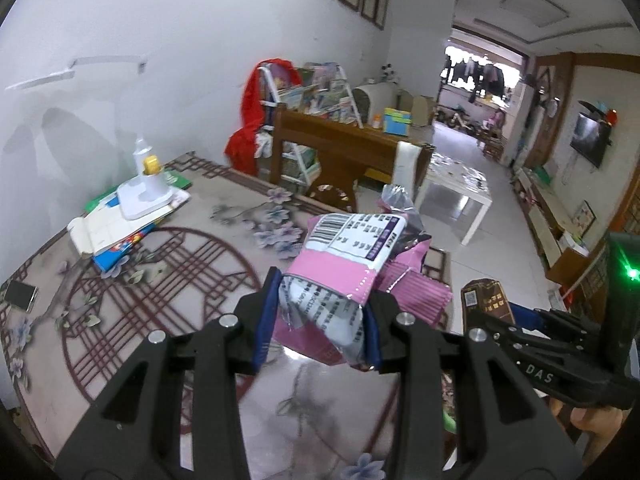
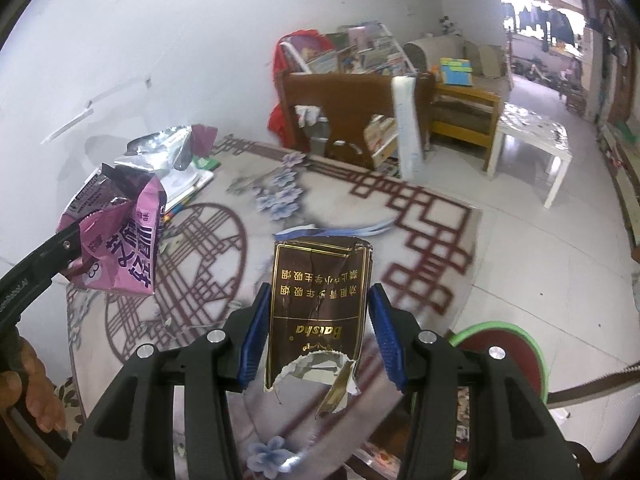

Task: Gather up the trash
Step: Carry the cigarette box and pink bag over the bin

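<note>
A crumpled pink snack bag (image 1: 348,264) with a white label panel, barcode and silver foil inside hangs above the patterned bench (image 1: 168,264), pinched at its lower end between the blue pads of the left tool (image 1: 318,328), its torn-open top pointing up and away. Just beside it, also above the bench, a flattened brown cigarette pack (image 2: 318,304) with gold lettering stands upright in the right tool (image 2: 318,332), its near end ripped open.

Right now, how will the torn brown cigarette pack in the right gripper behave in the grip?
The torn brown cigarette pack looks crushed and creased, so probably soft and light. Its ripped foil bottom hangs loose and may flap. The right gripper holds it by the edges; its glossy surface might slip.
</note>
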`<move>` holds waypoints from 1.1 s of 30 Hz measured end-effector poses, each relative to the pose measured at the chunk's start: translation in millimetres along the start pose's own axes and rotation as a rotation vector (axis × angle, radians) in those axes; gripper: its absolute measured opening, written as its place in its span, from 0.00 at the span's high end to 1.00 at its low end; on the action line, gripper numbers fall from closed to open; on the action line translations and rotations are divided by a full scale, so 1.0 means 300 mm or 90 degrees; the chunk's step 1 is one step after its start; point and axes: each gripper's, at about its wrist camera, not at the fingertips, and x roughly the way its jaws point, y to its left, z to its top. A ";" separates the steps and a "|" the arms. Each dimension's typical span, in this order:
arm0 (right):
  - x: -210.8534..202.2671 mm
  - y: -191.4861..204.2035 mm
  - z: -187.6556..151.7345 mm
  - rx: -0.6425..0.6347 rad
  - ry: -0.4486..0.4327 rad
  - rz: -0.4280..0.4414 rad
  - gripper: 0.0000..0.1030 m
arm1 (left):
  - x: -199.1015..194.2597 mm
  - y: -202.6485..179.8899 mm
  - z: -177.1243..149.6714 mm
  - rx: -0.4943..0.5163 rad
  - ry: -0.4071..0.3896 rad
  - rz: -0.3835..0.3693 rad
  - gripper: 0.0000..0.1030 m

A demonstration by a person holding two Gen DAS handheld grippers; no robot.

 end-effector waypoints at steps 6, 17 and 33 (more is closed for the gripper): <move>-0.065 -0.108 -0.045 0.027 -0.010 -0.041 0.54 | -0.006 -0.098 0.001 0.029 -0.001 -0.029 0.65; -0.158 -0.287 -0.098 0.094 -0.021 -0.092 0.54 | 0.009 -0.250 -0.011 0.064 0.009 -0.087 0.65; -0.217 -0.477 -0.162 0.185 -0.001 -0.138 0.53 | 0.110 -0.437 -0.058 0.103 0.070 -0.162 0.65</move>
